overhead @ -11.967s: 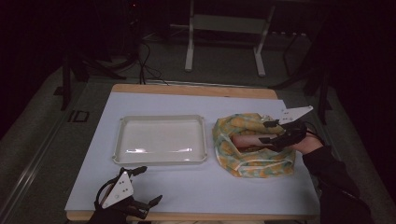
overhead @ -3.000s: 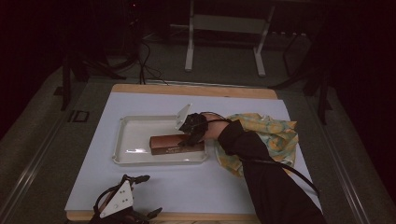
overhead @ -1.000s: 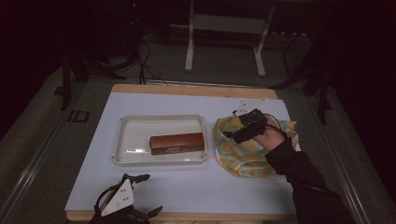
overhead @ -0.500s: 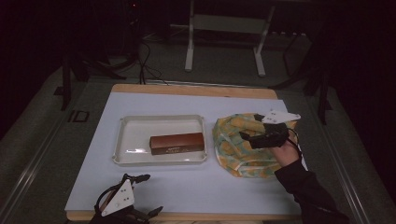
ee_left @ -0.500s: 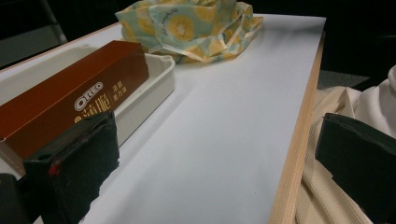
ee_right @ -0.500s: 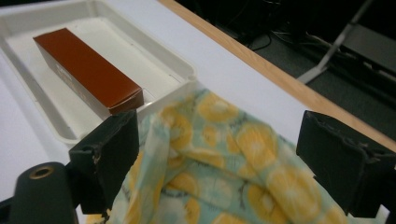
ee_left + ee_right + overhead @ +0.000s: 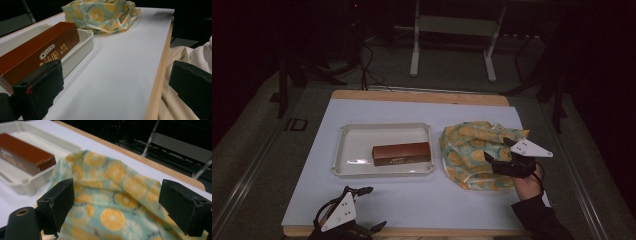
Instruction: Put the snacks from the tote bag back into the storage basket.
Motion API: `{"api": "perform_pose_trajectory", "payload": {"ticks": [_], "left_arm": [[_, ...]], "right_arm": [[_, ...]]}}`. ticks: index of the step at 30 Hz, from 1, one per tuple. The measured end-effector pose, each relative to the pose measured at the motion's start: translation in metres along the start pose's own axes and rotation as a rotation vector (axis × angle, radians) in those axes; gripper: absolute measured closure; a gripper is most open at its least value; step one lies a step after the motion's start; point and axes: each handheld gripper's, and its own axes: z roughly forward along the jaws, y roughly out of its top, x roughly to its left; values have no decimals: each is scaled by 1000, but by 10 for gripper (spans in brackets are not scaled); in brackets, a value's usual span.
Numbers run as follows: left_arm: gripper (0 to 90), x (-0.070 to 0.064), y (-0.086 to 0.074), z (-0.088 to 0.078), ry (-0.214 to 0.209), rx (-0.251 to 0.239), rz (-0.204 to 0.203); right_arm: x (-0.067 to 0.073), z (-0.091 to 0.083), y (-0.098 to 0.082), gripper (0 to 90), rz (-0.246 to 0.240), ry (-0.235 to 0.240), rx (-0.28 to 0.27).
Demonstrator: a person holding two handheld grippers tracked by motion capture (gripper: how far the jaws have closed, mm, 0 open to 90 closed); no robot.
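A brown rectangular biscuit box (image 7: 401, 153) is seen lying in the white plastic tray (image 7: 354, 148). The right gripper (image 7: 501, 155) is held spread over the orange-patterned cloth bag (image 7: 469, 150), gripping nothing. The left gripper (image 7: 368, 207) is rested at the table's near edge, jaws parted and empty.

Brown box (image 7: 37, 53): side panel reads "OREO" in white; smaller characters beside it, not legible. Print on the same box in high view too small to read.
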Motion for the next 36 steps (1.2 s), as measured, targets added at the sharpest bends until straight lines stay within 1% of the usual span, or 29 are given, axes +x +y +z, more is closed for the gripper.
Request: {"api": "perform_pose_trajectory", "payload": {"ticks": [1,3,6,9,11,14,16,21,22,23,25,28,30,32,36], "left_arm": [[0,0,0,0,0,0,0],[0,0,0,0,-1,0,0],[0,0,1,0,-1,0,4],[0,-1,1,0,0,-2,4],[0,-1,1,0,1,0,4],[0,-1,1,0,0,3,7],[0,-1,1,0,-1,3,7],[0,-2,0,-1,-2,0,7],[0,-2,0,-2,-1,1,7],[0,-1,0,-2,-2,0,7],[0,-1,0,-1,-3,1,5],[0,-2,0,-1,-6,5,6],[0,-2,0,-1,-6,5,7],[0,-1,0,-1,-6,3,4],[0,-1,0,-1,-8,4,4]], "right_arm": [[2,-4,-4,131,-2,-22,-13],[4,-9,-10,131,4,-39,-28],[6,-14,-19,132,26,-47,-48],[7,-19,-29,132,35,-48,-46],[8,-22,-34,132,41,-57,-39],[10,-26,-42,132,29,-79,-26],[12,-28,-46,132,31,-86,-15],[10,-35,-52,133,43,-104,-18],[10,-37,-54,134,41,-118,-18],[9,-38,-55,135,47,-124,-17],[4,-41,-59,135,76,-115,-17],[0,-42,-60,135,95,-123,-24],[0,-42,-61,135,93,-131,-28],[-1,-43,-61,135,89,-149,-34],[-4,-42,-62,136,104,-154,-36]]}}
